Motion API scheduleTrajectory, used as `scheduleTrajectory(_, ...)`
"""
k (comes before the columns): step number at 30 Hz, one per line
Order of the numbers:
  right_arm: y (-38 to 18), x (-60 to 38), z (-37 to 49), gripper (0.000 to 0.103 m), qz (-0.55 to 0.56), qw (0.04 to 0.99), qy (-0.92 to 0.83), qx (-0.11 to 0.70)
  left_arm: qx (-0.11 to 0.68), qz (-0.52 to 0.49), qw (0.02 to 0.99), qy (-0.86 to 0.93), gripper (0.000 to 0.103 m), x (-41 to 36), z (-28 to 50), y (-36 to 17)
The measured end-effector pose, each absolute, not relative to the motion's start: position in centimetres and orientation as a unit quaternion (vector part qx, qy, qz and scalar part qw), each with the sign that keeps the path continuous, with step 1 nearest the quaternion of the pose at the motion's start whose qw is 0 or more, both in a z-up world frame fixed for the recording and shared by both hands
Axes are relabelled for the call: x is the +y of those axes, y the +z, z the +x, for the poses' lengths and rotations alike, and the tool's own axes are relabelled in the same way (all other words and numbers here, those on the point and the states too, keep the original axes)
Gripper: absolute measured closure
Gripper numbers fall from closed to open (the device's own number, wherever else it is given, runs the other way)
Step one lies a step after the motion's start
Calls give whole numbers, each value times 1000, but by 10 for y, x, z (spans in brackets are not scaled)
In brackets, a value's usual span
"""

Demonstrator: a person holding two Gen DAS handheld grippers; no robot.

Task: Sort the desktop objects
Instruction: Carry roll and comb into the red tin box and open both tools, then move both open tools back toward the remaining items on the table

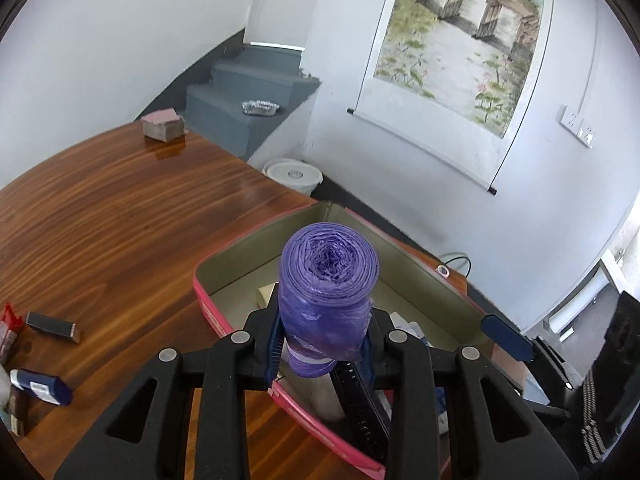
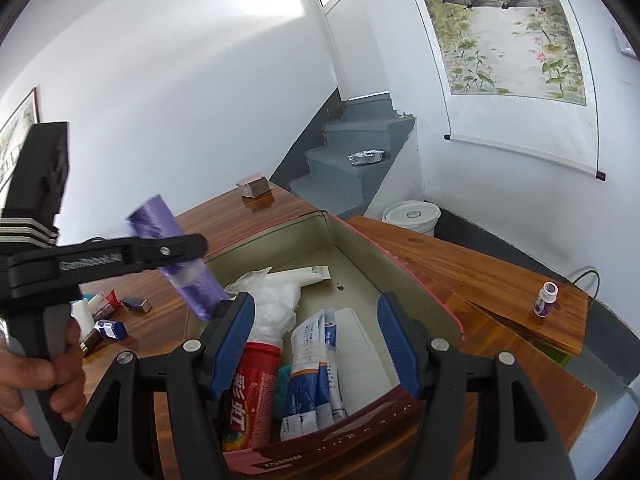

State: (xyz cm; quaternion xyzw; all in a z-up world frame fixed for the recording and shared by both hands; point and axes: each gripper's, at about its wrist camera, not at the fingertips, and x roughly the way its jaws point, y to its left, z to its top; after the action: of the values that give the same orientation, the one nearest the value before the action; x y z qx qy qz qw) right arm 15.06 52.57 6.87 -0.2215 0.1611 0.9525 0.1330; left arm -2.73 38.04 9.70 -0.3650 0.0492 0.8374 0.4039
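My left gripper (image 1: 324,320) is shut on a purple roll of bags (image 1: 330,280) and holds it over the near-left part of the pink open box (image 1: 224,256). In the right wrist view the left gripper (image 2: 176,252) with the purple roll (image 2: 172,252) hangs above the box's left wall (image 2: 280,236). My right gripper (image 2: 316,324) is open and empty just above the box's near end. Inside the box lie a red can (image 2: 252,392), blue-white packets (image 2: 316,376), a white bag (image 2: 276,300) and a white tube (image 2: 304,274).
Small items lie on the wooden table (image 1: 120,216) at the left: a blue box (image 1: 40,386) and a dark bar (image 1: 52,326). A pink-topped block (image 1: 162,124) sits at the table's far edge. A small purple bottle (image 2: 546,298) stands on boards to the right. A white bucket (image 2: 412,216) stands on the floor.
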Motion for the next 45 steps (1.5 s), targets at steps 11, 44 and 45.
scheduleTrajectory(11, 65, 527, 144, 35, -226, 128, 951, 166, 42, -392, 364, 844, 38, 377, -47, 84)
scheduleTrajectory(44, 77, 444, 122, 25, -236, 64, 962, 124, 16, -394, 247, 885, 38, 224, -59, 75)
scheduleTrajectory(45, 76, 439, 120, 25, -238, 59, 962, 122, 15, -394, 238, 888, 38, 213, -60, 73)
